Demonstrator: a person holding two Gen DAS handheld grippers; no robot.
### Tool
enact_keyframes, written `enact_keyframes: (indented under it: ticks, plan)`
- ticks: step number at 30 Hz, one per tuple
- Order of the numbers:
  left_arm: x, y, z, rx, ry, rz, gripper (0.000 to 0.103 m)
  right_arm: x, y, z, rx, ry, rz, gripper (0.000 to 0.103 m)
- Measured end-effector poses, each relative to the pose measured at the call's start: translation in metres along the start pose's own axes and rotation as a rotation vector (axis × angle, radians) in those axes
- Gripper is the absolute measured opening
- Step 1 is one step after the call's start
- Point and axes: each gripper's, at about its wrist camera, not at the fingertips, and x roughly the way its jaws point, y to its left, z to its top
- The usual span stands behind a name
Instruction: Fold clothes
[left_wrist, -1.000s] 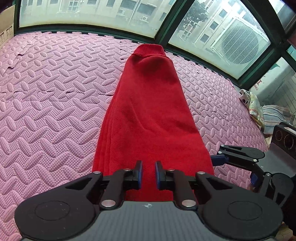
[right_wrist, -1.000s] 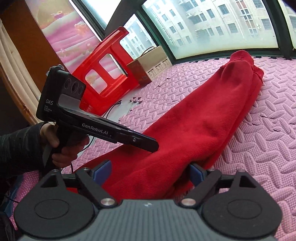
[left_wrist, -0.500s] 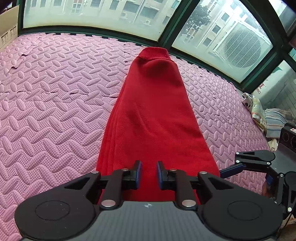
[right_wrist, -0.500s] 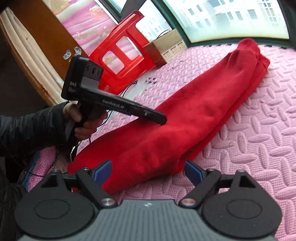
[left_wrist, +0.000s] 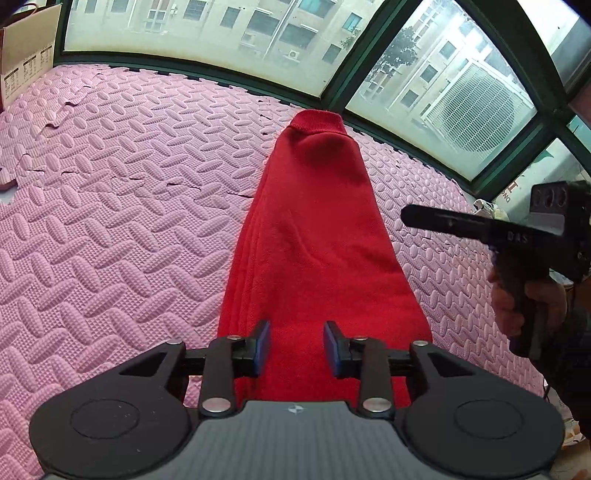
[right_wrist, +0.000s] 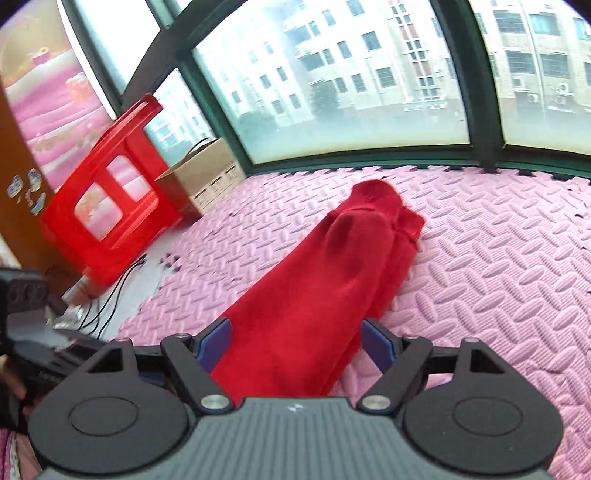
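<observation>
A red knit garment (left_wrist: 317, 236) lies folded into a long narrow strip on the pink foam mat (left_wrist: 110, 221), its ribbed end toward the window. It also shows in the right wrist view (right_wrist: 325, 288). My left gripper (left_wrist: 295, 349) is open over the near end of the strip, with the cloth lying between its blue pads. My right gripper (right_wrist: 295, 345) is open wide above the same near end. In the left wrist view the right gripper (left_wrist: 410, 216) hovers at the right, held by a hand.
A red plastic stool (right_wrist: 107, 206) and a cardboard box (right_wrist: 207, 181) stand at the mat's left edge, with black cables (right_wrist: 114, 291) on the bare floor. Green-framed windows (left_wrist: 332, 85) border the far side. Bundled cloth (left_wrist: 487, 208) lies at the right.
My left gripper has opened from nearly shut on the garment's near end. My right gripper has lifted and swung round to look along the strip.
</observation>
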Motion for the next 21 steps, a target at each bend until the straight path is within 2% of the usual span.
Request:
enact_keyframes:
  ticks: [5, 11, 13, 14, 21]
  plan:
    - [0.002, 0.001, 0.015, 0.008, -0.018, -0.017, 0.035, 0.041, -0.031, 0.033, 0.097, -0.018, -0.082, 0.08]
    - [0.011, 0.002, 0.03, 0.026, -0.022, -0.034, 0.035, 0.076, -0.05, 0.049, 0.164, 0.01, -0.145, 0.071]
    - [0.015, 0.007, 0.033, 0.018, -0.018, -0.021, 0.035, 0.079, -0.053, 0.047, 0.174, 0.021, -0.138, 0.062]
    - [0.017, 0.01, 0.034, 0.013, -0.016, -0.014, 0.035, 0.081, -0.054, 0.046, 0.18, 0.026, -0.135, 0.053]
    - [0.019, 0.023, 0.039, -0.036, -0.024, 0.008, 0.035, 0.084, -0.059, 0.044, 0.199, 0.033, -0.106, 0.052]
